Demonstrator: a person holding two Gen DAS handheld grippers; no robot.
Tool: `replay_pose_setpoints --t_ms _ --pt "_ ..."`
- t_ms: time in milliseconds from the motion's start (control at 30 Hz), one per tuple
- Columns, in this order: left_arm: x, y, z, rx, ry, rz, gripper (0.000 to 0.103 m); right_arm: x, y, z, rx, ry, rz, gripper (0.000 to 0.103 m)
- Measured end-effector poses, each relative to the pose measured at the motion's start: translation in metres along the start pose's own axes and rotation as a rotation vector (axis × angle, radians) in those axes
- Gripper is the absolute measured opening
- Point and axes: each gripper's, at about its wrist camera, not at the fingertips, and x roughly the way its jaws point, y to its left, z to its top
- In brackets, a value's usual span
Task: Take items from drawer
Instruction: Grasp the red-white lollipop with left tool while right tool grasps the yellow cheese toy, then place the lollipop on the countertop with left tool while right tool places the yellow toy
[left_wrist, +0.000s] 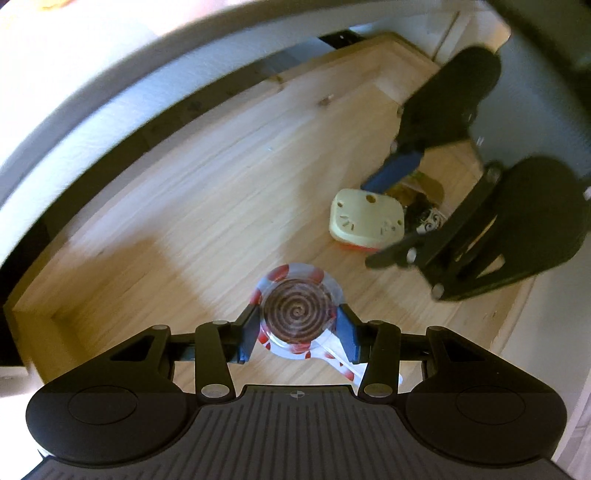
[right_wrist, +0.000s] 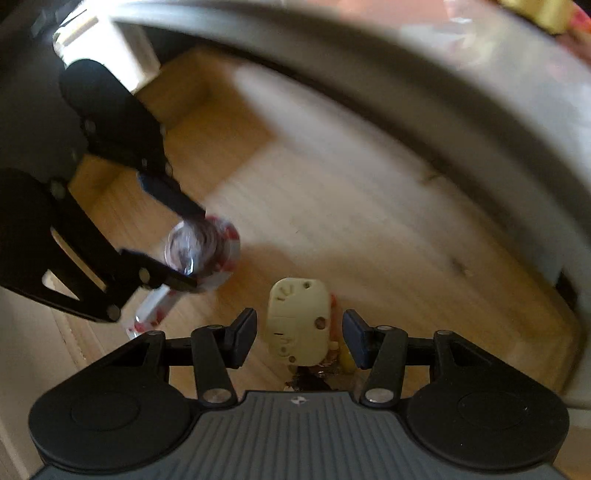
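An open wooden drawer (left_wrist: 192, 206) fills both views. My left gripper (left_wrist: 297, 328) is shut on a round red-and-white packet with a brown spiral disc (left_wrist: 295, 312) inside, held just above the drawer floor. The same packet (right_wrist: 203, 251) shows in the right wrist view between the left gripper's fingers (right_wrist: 173, 197). A cream square plastic object (left_wrist: 364, 218) with holes lies on the drawer floor. My right gripper (right_wrist: 299, 334) stands open around that cream object (right_wrist: 297, 321), one finger on each side, not touching it.
Under the cream object lie small dark and gold-wrapped items (left_wrist: 421, 206), also seen near the right gripper's base as a dark patch (right_wrist: 314, 380). The drawer's wooden walls (left_wrist: 33, 328) and a grey-white furniture edge (right_wrist: 443, 92) bound the space. Bare drawer floor (right_wrist: 369, 229) stretches away.
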Motion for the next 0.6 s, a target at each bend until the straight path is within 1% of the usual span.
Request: replay_pose_setpoints --t_ms 33,67,100,167,233,333,400,467,533,600 --pt "-0.003 0.001 -0.001 0.000 -0.007 0.002 0.050 0.003 0.002 0.001 -0.001 0.010 0.000 0.051" --pt "-0.006 0.001 -0.002 0.001 -0.016 0.003 0.050 0.006 0.002 0.002 0.002 0.019 -0.003 0.048" --pt "-0.009 0.002 -0.003 0.001 -0.026 0.004 0.050 0.008 0.002 0.003 0.013 0.025 -0.006 0.039" --pt "-0.017 0.002 -0.005 0.002 -0.051 0.005 0.050 0.006 -0.003 0.006 0.067 0.034 -0.003 0.038" --pt "-0.025 0.001 -0.008 0.002 -0.079 0.003 0.050 -0.006 -0.005 0.006 0.116 0.014 -0.008 0.038" --pt "-0.036 0.000 -0.012 0.008 -0.119 -0.001 0.050 -0.036 0.003 0.000 0.105 -0.040 -0.056 0.038" --pt "-0.041 -0.002 -0.016 0.009 -0.138 -0.009 0.050 -0.055 0.009 -0.007 0.112 -0.066 -0.063 0.038" --pt "-0.047 -0.006 -0.022 0.019 -0.163 -0.009 0.050 -0.074 0.018 -0.018 0.103 -0.100 -0.091 0.038" --pt "-0.053 -0.012 -0.028 0.037 -0.196 0.025 0.050 -0.091 0.026 -0.032 0.104 -0.139 -0.118 0.038" --pt "-0.062 -0.014 -0.032 0.019 -0.230 0.068 0.050 -0.103 0.030 -0.038 0.124 -0.176 -0.130 0.038"
